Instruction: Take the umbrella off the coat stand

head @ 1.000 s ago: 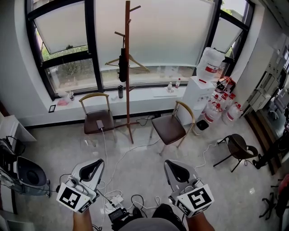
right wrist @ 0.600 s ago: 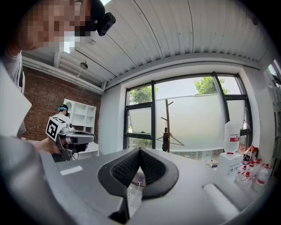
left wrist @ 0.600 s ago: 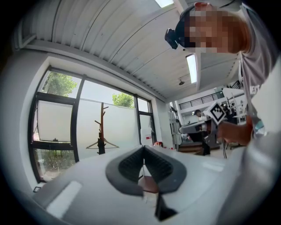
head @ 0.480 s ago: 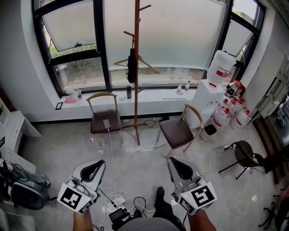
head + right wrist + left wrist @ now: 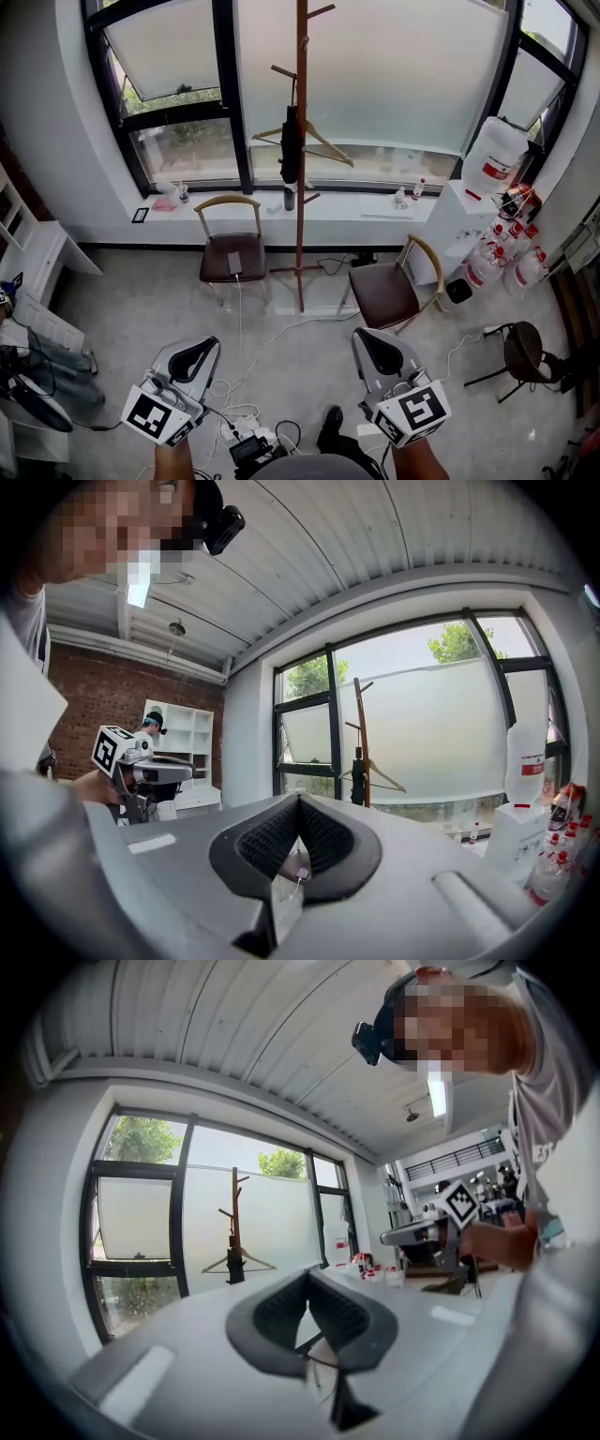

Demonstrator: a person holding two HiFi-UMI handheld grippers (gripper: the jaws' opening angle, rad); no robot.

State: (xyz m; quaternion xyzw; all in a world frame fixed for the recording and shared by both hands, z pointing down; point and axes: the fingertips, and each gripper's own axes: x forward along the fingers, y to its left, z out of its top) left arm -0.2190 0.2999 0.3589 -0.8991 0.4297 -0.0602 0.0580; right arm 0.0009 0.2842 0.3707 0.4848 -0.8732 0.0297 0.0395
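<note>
Between the jaws of the two hand-held grippers nothing is sitting: the left hand-held gripper (image 5: 194, 352) is keeping its jaws pressed together, and the right hand-held gripper (image 5: 375, 349) is doing the same, each one empty. Both are pointing roughly level toward the window, side by side and apart from each other. Just behind and between them, one dark shoe (image 5: 330, 424) is showing on the floor (image 5: 131, 319), beside a power strip (image 5: 246, 433) with tangled cables.

Ahead of the grippers, two wooden-armed chairs are standing: one (image 5: 232, 255) ahead of the left gripper, carrying one phone (image 5: 234, 262) on its seat, and one (image 5: 384, 292) just ahead of the right gripper. Between the chairs and farther on, one coat stand (image 5: 301, 206) is rising upright. One black folded umbrella (image 5: 292, 145) is hanging from a peg on it, well apart from both grippers, with one wooden hanger (image 5: 328, 148) hanging just beside it. Off to the right of the right gripper, one black stool (image 5: 523, 349) is standing, and beyond it one water dispenser (image 5: 459, 230) is carrying one large bottle (image 5: 494, 155).

Compared with a second ago, the stand and both chairs are appearing closer to the grippers, the shoe is now showing, and the jaws are staying closed.
</note>
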